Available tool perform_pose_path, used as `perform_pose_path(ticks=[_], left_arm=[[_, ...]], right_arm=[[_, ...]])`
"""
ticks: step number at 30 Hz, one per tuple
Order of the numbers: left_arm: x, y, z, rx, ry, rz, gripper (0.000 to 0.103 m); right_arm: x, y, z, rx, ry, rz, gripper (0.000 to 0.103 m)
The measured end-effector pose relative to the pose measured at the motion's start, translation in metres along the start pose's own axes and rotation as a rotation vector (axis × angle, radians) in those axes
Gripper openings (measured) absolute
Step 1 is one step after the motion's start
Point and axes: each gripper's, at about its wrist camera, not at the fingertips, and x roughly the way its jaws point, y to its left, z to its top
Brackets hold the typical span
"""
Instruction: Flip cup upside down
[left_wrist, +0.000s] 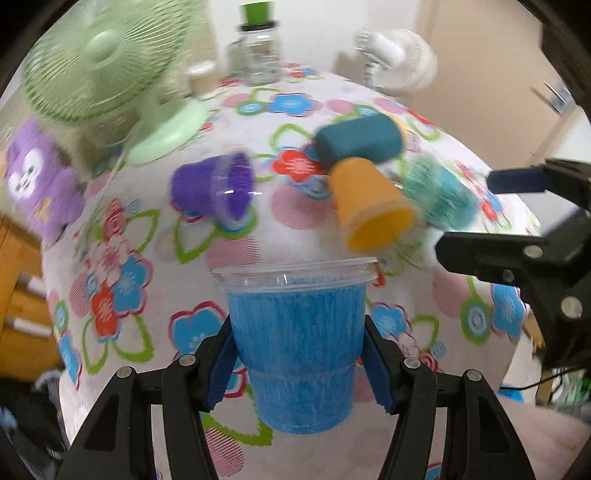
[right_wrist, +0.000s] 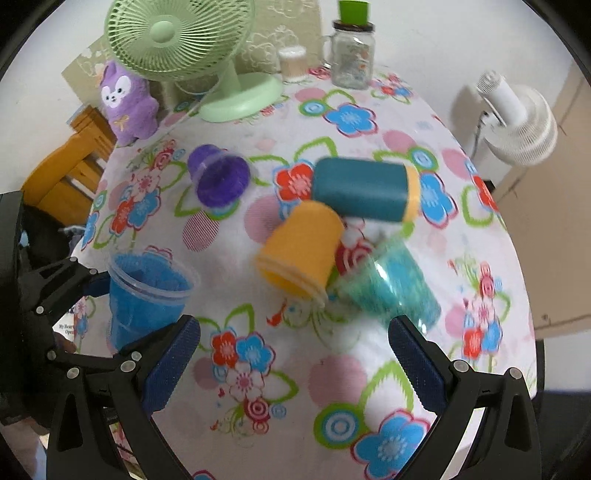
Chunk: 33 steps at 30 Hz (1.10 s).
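Note:
My left gripper (left_wrist: 297, 354) is shut on a blue cup (left_wrist: 297, 350) with a clear rim, holding it upright, mouth up, above the flowered table; the cup also shows in the right wrist view (right_wrist: 147, 299). My right gripper (right_wrist: 293, 350) is open and empty over the tablecloth, and shows at the right edge of the left wrist view (left_wrist: 476, 214). A purple cup (right_wrist: 218, 177), an orange cup (right_wrist: 301, 247), a teal cup (right_wrist: 391, 288) and a dark teal cup with a yellow rim (right_wrist: 364, 190) lie on their sides on the table.
A green fan (right_wrist: 184, 48), a purple plush toy (right_wrist: 125, 103), a glass jar with a green lid (right_wrist: 351, 51) and a small white container (right_wrist: 293, 64) stand at the back. A white fan (right_wrist: 517, 118) stands beyond the table's right edge (right_wrist: 524, 295). A wooden chair (right_wrist: 70, 166) is at left.

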Motion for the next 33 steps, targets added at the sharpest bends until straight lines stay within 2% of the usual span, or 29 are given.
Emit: perform_pose_path(ticks=[3,10,19,25,27,33], left_arm=[[0.007,-0.014,-0.006,0.089,0.004,-0.067,0.064],[0.025,-0.045,-0.016,0.294,0.02,-0.086,0.064],[0.041,-0.068,-0.016,0.446,0.02,-0.107,0.064],[0.049,-0.074,-0.016,0.457,0.006,-0.113,0.068],[0.051,-0.073,-0.016,0.446,0.015,-0.089,0.082],[0.044,-0.067,-0.02,0.378,0.022,-0.048,0.085]], right_arm=[[0.001,-0.006,-0.015,0.042,0.009,-0.014,0.103],[0.008,-0.017,-0.045,0.105,0.038,-0.045,0.103],[0.015,-0.028,-0.067,0.155,0.061,-0.063,0.103],[0.02,-0.032,-0.072,0.143,0.077,-0.068,0.103],[0.02,-0.031,-0.072,0.132,0.079,-0.065,0.103],[0.014,-0.027,-0.065,0.055,0.067,-0.035,0.103]])
